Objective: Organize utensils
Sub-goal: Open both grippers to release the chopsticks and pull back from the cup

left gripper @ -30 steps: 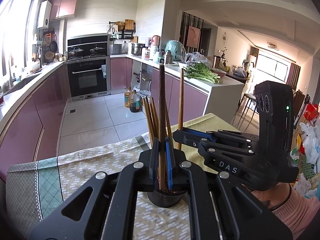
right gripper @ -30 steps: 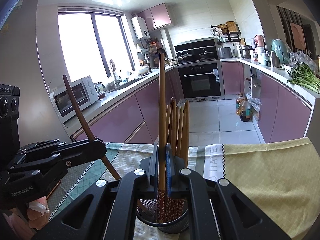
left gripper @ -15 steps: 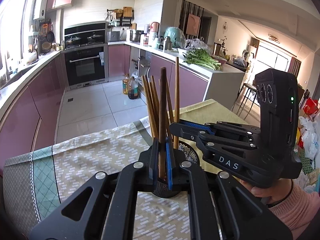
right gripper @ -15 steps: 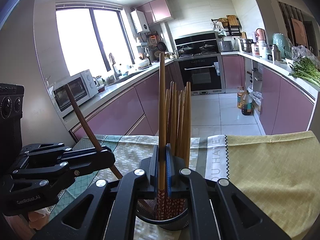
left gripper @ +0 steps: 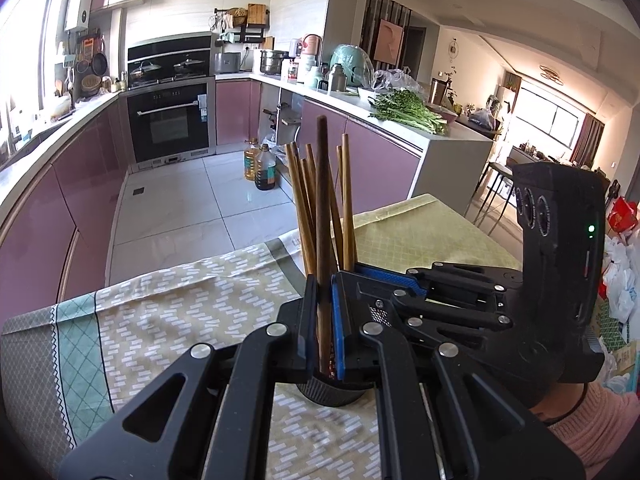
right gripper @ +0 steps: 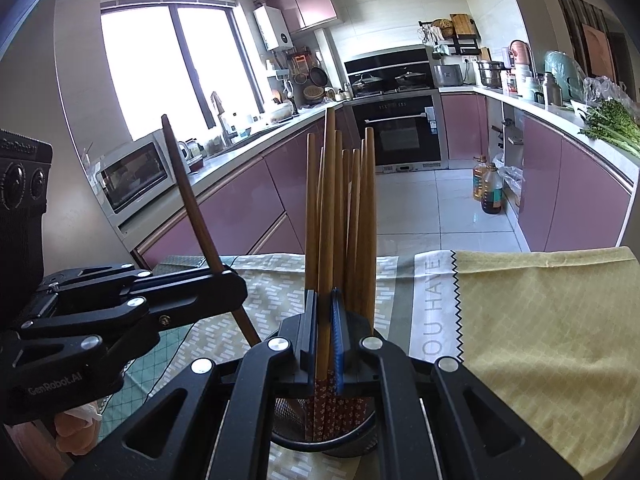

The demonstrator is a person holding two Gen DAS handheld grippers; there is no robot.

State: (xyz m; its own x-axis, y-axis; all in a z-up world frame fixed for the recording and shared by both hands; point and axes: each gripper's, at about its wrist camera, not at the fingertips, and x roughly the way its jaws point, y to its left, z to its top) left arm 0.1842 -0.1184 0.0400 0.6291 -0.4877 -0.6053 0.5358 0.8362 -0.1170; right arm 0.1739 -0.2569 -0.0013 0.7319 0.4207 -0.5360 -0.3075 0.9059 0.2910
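A black mesh utensil holder [right gripper: 332, 436] stands on the tablecloth and holds several light wooden chopsticks [right gripper: 354, 224]. My left gripper [left gripper: 323, 320] is shut on a dark brown chopstick [left gripper: 322, 200] whose lower end is in the holder [left gripper: 334, 390]. My right gripper [right gripper: 324, 340] is shut on a light chopstick [right gripper: 329, 208] that stands in the holder. Each gripper shows in the other's view: the left [right gripper: 236, 284] from the left, the right [left gripper: 356, 270] from the right, both just above the holder's rim.
The table wears a patterned green and beige cloth [left gripper: 180, 312] with a yellow cloth [right gripper: 540, 340] to the right. Beyond the table edge lie the kitchen floor, purple cabinets [left gripper: 60, 208] and an oven [left gripper: 168, 124].
Both grippers have moved down, pushing their chopsticks deeper into the holder. The holder looks nearer in both views.
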